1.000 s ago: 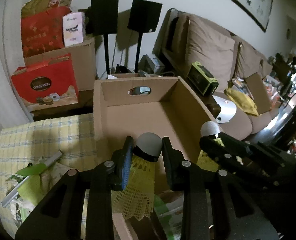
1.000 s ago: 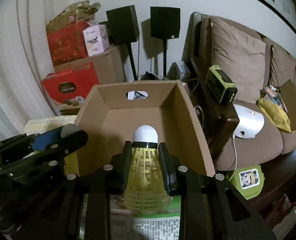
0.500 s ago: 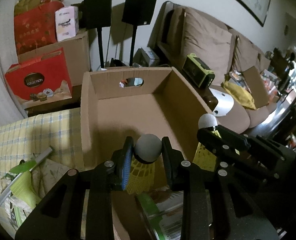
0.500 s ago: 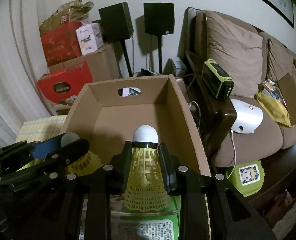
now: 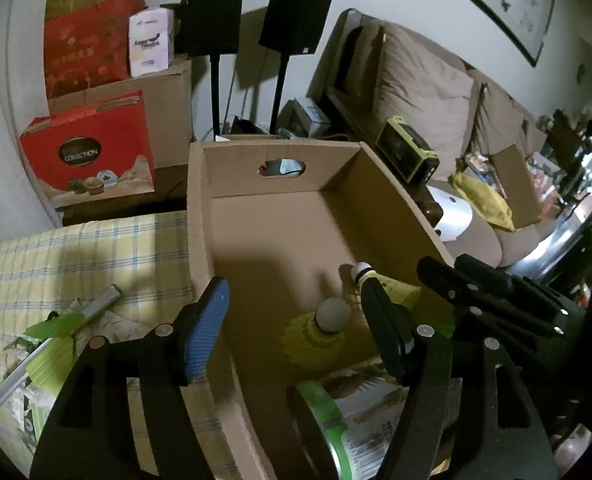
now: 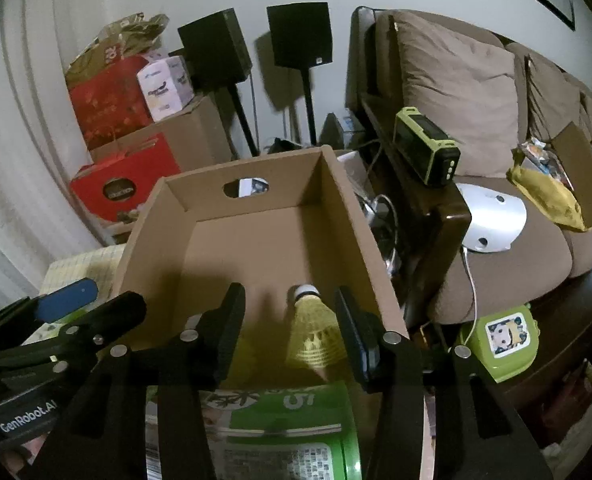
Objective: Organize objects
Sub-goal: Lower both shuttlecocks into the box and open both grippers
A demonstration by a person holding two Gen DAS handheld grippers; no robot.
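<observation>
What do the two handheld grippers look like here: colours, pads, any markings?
Both are matte black frames with silver bolt heads at the joints. The left gripper has a ribbed blue pad on one finger. The right gripper has dark ribbed pads. White "GenRobot.AI" lettering marks the left gripper's body. No cables or sleeves show.

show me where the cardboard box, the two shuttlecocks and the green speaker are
cardboard box (image 5: 392,204), left wrist view, right wall
left shuttlecock (image 5: 333,316), left wrist view, cork
right shuttlecock (image 6: 312,322), right wrist view, yellow skirt
green speaker (image 6: 424,150), right wrist view, dark front
</observation>
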